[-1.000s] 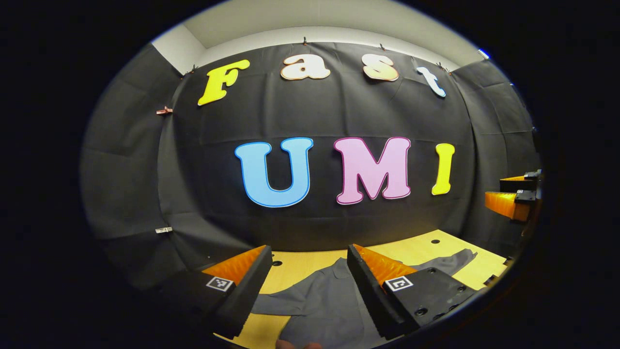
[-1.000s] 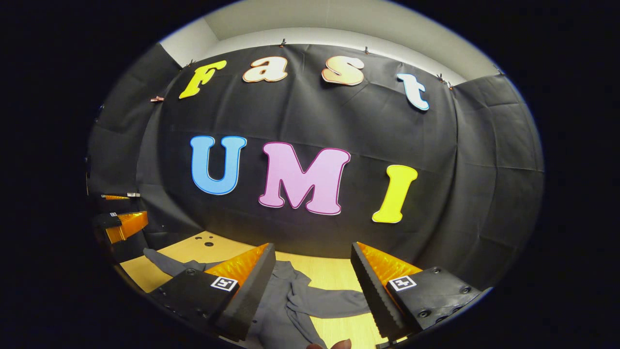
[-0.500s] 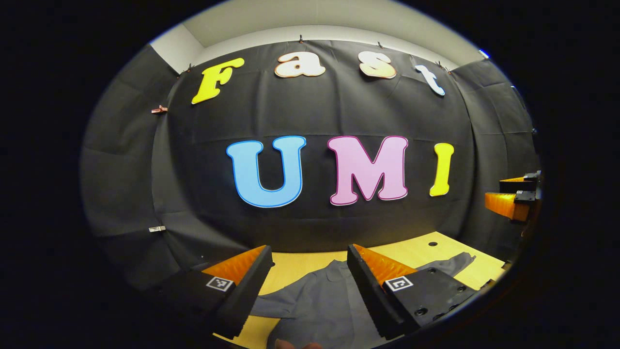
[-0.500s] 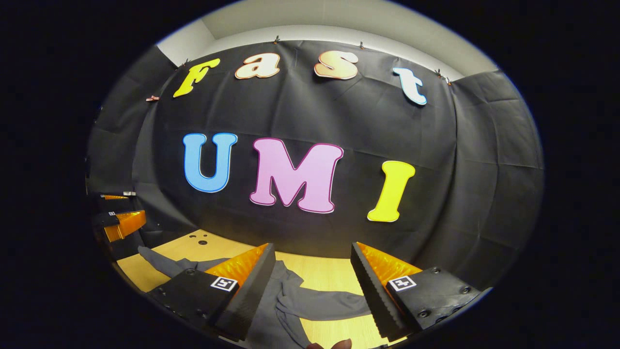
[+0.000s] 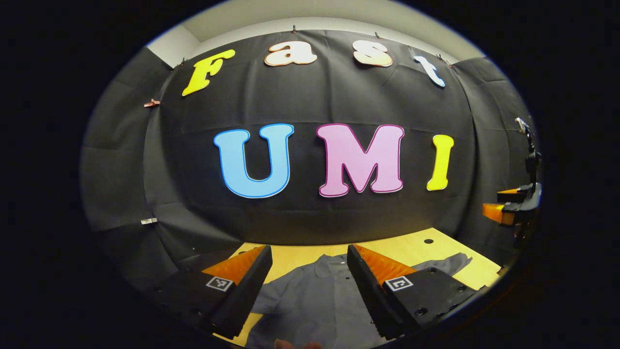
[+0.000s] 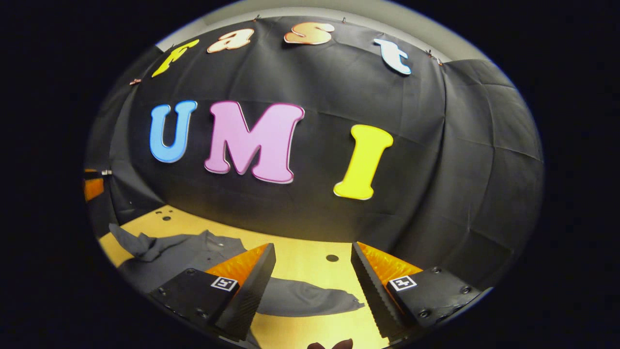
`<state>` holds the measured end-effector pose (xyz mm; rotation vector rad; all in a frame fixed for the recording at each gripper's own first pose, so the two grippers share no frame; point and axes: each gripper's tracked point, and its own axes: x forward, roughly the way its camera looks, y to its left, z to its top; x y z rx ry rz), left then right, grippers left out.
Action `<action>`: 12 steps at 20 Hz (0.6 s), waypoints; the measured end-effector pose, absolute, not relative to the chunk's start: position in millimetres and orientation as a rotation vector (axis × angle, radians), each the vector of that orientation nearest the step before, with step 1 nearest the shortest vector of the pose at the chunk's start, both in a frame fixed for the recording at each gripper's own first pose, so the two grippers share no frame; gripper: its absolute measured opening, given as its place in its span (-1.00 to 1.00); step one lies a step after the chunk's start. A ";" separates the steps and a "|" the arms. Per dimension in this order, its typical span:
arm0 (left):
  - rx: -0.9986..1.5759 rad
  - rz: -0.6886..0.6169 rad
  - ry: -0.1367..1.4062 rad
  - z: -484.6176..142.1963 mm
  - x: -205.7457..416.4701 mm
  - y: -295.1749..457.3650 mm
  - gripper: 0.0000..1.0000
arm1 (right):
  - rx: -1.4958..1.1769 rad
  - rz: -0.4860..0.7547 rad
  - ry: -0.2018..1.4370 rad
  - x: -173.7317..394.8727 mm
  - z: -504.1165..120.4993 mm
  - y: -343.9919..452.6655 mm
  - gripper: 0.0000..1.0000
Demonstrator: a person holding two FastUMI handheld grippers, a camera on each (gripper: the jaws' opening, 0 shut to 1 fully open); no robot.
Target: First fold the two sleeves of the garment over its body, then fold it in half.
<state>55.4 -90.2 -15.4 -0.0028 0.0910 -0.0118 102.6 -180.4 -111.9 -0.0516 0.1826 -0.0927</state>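
Garment: grey shirt (image 5: 315, 300) is laid flat on the tabletop (image 5: 407, 249), collar toward the booth's black wall; in the right gripper view the same shirt (image 6: 189, 252) is seen at lower left.
Left tongs: left tongs (image 5: 310, 291) are held released above the shirt's body, the two fingers spread well apart with nothing between them; cloth is seen through the gap.
Right tongs: right tongs (image 6: 315, 291) are likewise released and held over the tabletop (image 6: 310, 249), with one sleeve (image 6: 315, 300) lying stretched out flat across the gap below; no finger is seen touching it.
Sleeves: in the left gripper view a sleeve (image 5: 443, 264) is seen reaching out to the right past the right-hand finger; in the right gripper view the far sleeve (image 6: 133, 240) is seen bunched and creased near the tabletop's left edge.
Left gripper view alone: collar and a row of small buttons down the shirt front are made out; the other tongs are glimpsed at the far right edge, held above the tabletop.
Right gripper view alone: round holes (image 6: 332, 258) in the wooden tabletop are seen beside the outstretched sleeve.
Fold state: neither sleeve is laid over the body; the shirt is not folded in half.
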 end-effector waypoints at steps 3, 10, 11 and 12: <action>0.017 -0.006 0.114 -20.0 61.5 -106.9 0.96 | -0.058 -0.090 0.242 122.4 -158.5 -204.8 0.94; 0.088 -0.003 0.183 -28.3 69.5 -148.3 0.94 | 0.006 -0.075 0.370 164.6 -265.5 -246.9 0.94; 0.096 0.000 0.188 -29.0 70.6 -152.4 0.93 | 0.022 -0.066 0.393 168.5 -282.0 -249.6 0.95; 0.103 0.000 0.198 -29.7 72.8 -156.8 0.93 | 0.035 -0.064 0.417 172.7 -299.3 -254.2 0.95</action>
